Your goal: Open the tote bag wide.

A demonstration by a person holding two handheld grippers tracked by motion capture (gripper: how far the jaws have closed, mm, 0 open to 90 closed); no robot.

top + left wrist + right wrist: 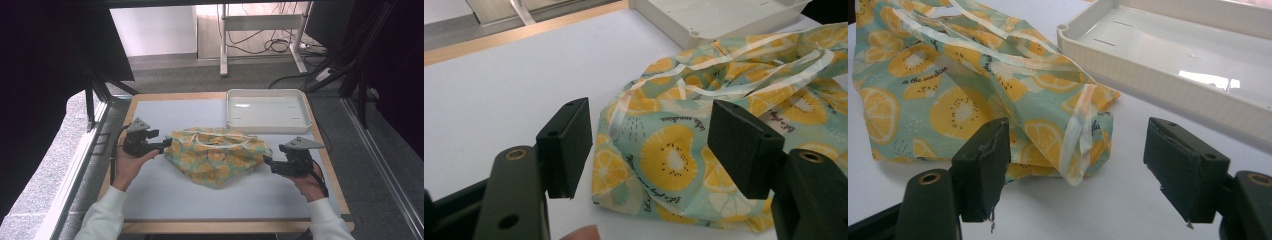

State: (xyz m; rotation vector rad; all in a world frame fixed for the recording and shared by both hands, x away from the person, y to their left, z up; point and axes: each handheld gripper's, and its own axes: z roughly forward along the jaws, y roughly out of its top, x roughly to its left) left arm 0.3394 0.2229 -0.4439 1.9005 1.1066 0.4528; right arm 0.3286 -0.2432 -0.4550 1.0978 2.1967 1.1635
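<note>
A crumpled cloth bag (215, 155), pale green with yellow fruit slices and pale handles, lies on the white table mat. My left gripper (165, 144) is at the bag's left end, open, and the left gripper view has the bag's corner (659, 165) lying just beyond its wide-apart jaws. Over at the bag's right end is my right gripper (266, 161), also open. In the right gripper view the bag's folded corner (1068, 145) lies ahead, nearer the left jaw, with no pad pressing on it.
A white empty tray (266, 111) stands at the back right of the table, just behind the bag. The wooden table edge (220, 226) runs along the front. Bare mat (200, 200) lies in front of the bag.
</note>
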